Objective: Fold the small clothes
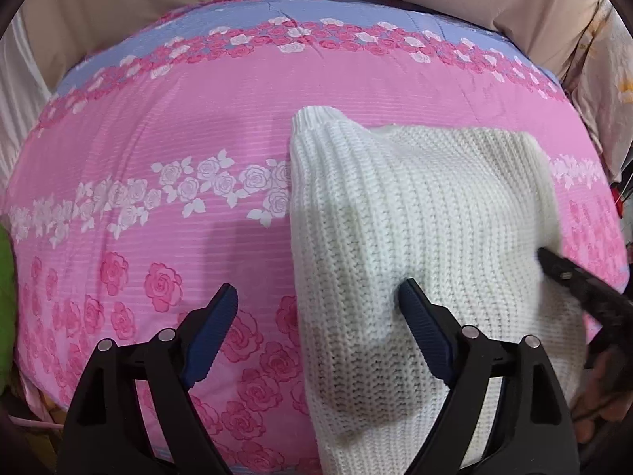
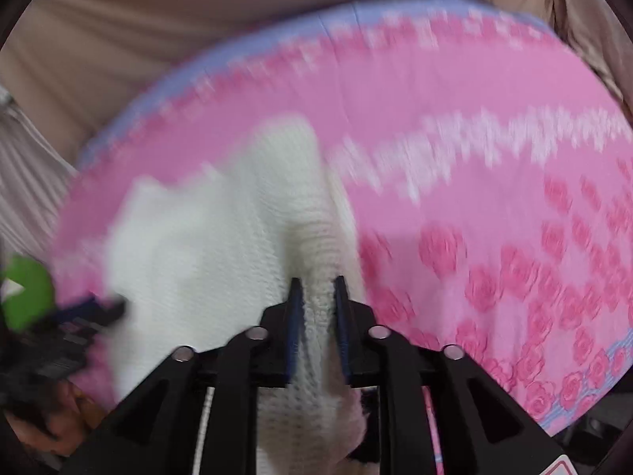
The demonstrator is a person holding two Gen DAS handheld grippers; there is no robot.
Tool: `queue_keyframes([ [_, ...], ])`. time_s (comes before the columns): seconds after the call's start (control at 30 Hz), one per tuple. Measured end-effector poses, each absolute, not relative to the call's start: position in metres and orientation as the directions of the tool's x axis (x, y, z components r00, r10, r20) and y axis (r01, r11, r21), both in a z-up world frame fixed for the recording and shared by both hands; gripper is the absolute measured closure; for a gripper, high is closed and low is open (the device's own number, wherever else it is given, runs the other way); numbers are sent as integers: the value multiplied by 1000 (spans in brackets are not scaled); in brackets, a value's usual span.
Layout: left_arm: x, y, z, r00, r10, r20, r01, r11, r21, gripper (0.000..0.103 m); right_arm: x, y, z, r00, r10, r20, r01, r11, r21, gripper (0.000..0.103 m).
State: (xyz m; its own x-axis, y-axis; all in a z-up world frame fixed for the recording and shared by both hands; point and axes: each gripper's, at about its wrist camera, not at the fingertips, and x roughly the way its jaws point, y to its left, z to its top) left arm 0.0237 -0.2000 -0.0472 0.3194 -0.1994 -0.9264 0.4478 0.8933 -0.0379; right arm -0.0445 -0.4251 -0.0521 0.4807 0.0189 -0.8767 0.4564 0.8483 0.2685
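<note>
The sweater (image 1: 415,217) lies on the bedspread (image 1: 198,118), toward its right.

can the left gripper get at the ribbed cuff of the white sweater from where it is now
Probably yes. The left gripper is open above the sweater, and the cuff lies exposed straight ahead on the pink quilt, nothing covering it. The right gripper grips a different part.

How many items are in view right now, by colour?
White: 1, the ribbed knit garment, pinched by the right gripper; left gripper open
Pink: 1, the rose-print quilt
Green: 1, an unclear soft object
Total: 3
</note>
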Motion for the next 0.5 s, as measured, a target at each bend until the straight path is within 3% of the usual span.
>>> queue_keyframes([
  [0.1, 20, -194, -37, 318, -218, -923, 435, 898, -62, 23, -65, -425, -25, 550, 34, -835, 481, 804, 349, 81],
  [0.23, -7, -182, -16, 299, -284, -911, 470, 875, -118, 23, -107, -401, 16, 593, 9, -805, 433, 840, 328, 80],
  [0.33, -31, -181, -21, 306, -259, -916, 514, 855, -69, 23, -136, -372, 17, 571, 57, -819, 372, 872, 319, 80],
  [0.4, -41, -184, -43, 273, -188, -943, 528, 849, -16, 23, -139, -360, -3, 500, 35, -865, 369, 896, 249, 82],
  [0.5, -40, -179, -62, 190, -170, -967, 496, 867, -54, 24, -138, -365, -51, 352, -100, -930, 433, 899, 67, 87],
])
